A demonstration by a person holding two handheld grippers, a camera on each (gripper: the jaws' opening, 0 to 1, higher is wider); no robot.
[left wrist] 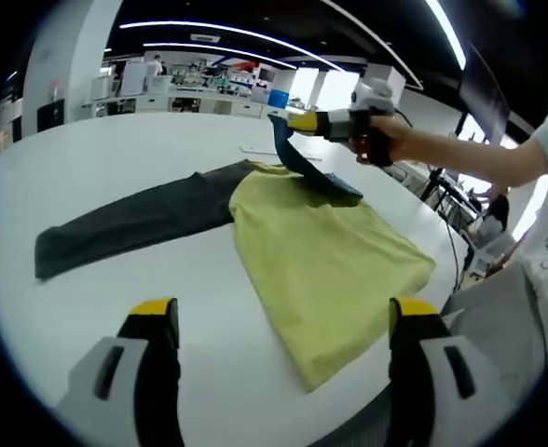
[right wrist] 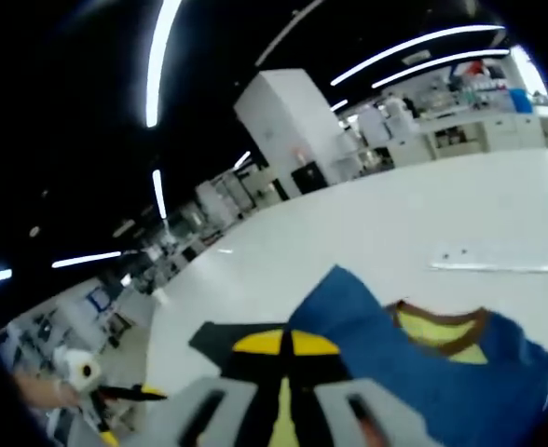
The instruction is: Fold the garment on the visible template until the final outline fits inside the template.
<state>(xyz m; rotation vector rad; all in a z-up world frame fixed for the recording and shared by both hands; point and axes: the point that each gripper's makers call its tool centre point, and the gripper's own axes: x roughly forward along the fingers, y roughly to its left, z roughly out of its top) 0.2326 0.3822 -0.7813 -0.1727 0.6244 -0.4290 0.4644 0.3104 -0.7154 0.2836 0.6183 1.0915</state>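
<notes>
Low in the frame, we are holding the left gripper (left wrist: pixel 283 326) apart, empty. Centre: the shirt (left wrist: pixel 325 251) on the table (left wrist: pixel 88 168). Upper right, our right gripper (left wrist: pixel 293 123) is pinching its blue sleeve (left wrist: pixel 307 168), mid-fold; next, carrying it inward.

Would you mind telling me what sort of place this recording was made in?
Probably a large open lab or workshop hall: long ceiling strip lights, benches and shelves crowded with equipment along the far wall, and a big white table holding the clothes.
</notes>
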